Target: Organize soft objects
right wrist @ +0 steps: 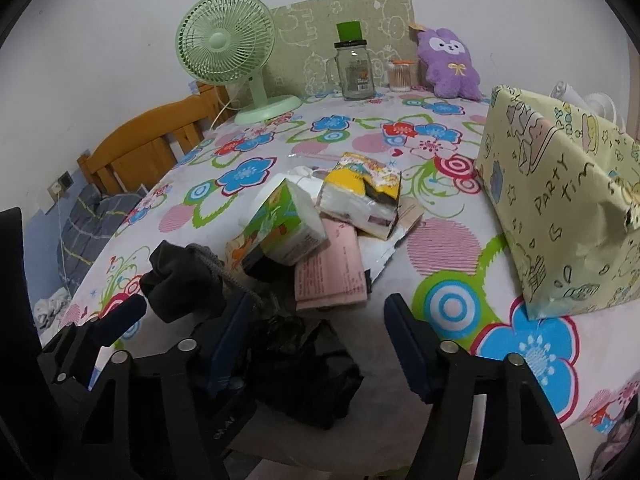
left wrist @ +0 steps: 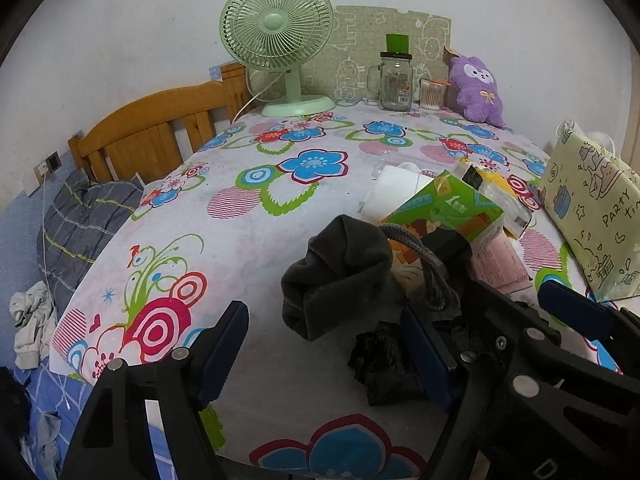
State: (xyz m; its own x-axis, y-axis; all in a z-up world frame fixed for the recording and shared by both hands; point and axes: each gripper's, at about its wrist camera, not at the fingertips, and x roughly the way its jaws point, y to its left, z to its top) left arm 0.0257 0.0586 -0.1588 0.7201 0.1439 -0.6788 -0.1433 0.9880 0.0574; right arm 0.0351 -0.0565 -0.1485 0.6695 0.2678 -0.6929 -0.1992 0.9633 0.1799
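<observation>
Black crumpled bag [right wrist: 308,364] between right gripper [right wrist: 320,344] fingers (both parted, empty) | left gripper [left wrist: 332,344] beside grey cloth [left wrist: 340,276] | risk: adjacent grippers colliding.

We hold both grippers side by side, low over the desk, tilted forward and down. Left gripper [left wrist: 324,344]: jaws apart, nothing pressed between the blue pads. Right gripper [right wrist: 320,332]: jaws apart too, pads not pressing on anything. In the right wrist view the left gripper's fingers [right wrist: 120,322] show just beside the right gripper's left finger [right wrist: 230,340], close together.
</observation>
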